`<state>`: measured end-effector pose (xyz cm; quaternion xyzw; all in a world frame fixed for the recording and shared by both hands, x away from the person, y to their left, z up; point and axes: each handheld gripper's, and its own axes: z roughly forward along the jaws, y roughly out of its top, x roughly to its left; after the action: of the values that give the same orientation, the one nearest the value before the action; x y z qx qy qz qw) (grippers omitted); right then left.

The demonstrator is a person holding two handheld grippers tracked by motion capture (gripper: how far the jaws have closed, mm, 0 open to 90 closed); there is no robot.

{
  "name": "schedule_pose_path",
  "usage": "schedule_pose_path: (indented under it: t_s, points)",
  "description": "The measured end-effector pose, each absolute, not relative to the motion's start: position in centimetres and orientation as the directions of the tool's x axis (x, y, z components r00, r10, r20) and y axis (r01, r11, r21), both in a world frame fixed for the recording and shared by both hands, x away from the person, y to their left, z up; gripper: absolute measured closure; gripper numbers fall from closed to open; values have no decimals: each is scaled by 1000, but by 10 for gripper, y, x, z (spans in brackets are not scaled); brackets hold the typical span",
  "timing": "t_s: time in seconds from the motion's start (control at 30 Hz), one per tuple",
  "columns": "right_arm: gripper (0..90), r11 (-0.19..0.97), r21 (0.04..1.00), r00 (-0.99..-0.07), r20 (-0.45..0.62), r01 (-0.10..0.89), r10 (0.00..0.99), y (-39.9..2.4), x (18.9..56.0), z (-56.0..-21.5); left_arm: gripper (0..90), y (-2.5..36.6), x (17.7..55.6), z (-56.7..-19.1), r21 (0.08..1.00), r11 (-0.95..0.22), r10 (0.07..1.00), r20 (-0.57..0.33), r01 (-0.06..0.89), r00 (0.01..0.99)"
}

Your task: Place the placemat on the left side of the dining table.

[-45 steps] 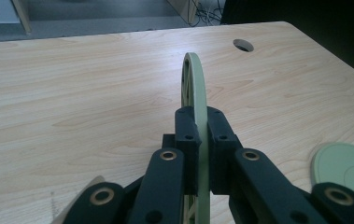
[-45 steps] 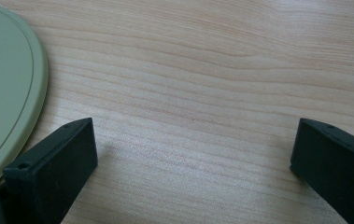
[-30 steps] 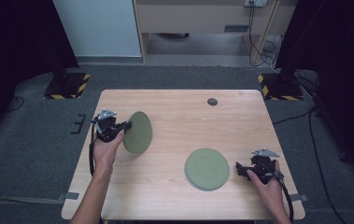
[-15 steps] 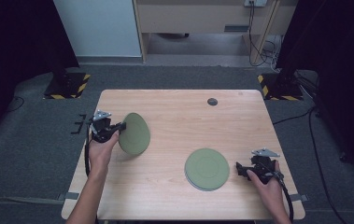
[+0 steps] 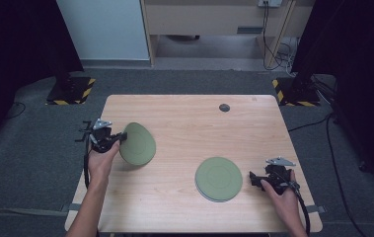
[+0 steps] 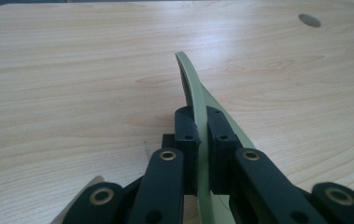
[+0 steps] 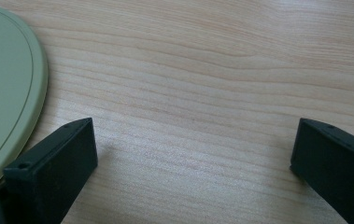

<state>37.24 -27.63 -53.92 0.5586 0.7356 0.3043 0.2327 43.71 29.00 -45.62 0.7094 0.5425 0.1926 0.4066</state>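
1. Left hand-held gripper (image 5: 118,138) was clamped on the rim of a green plate (image 5: 137,143), held tilted on edge over the table's (image 5: 184,123) left side.
2. To do it well, I'd say: keep the pinch firm, lower the bottom edge first, then lay it flat w/o sliding.
3. Second green plate (image 5: 218,178) lay flat near the front right.
4. Right hand-held gripper (image 5: 254,179) rested just beside it, jaws wide, nothing btwn them.
5. Left forearm reached in from the front, wrist rolled so the jaws stood side by side.
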Motion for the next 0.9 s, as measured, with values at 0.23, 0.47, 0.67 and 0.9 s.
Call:
schedule_pose_path:
  t_s: [0.23, 0.47, 0.67, 0.9]
  points:
    - [8, 192, 708, -271, -1, 680, 963, -276, 372, -539, 850, 301, 436, -470, 774, -59, 934, -180, 631, 308]
    - [8, 193, 708, -271, -2, 680, 963, -276, 372, -539, 849, 306, 437, -473, 782, -68, 930, -175, 620, 323]
    - [8, 193, 708, -271, -2, 679, 963, -276, 372, -539, 849, 313, 440, -478, 774, -65, 935, -173, 630, 309]
    - [8, 193, 708, -271, -2, 680, 963, -276, 372, -539, 848, 317, 441, -482, 772, -71, 942, -157, 632, 297]
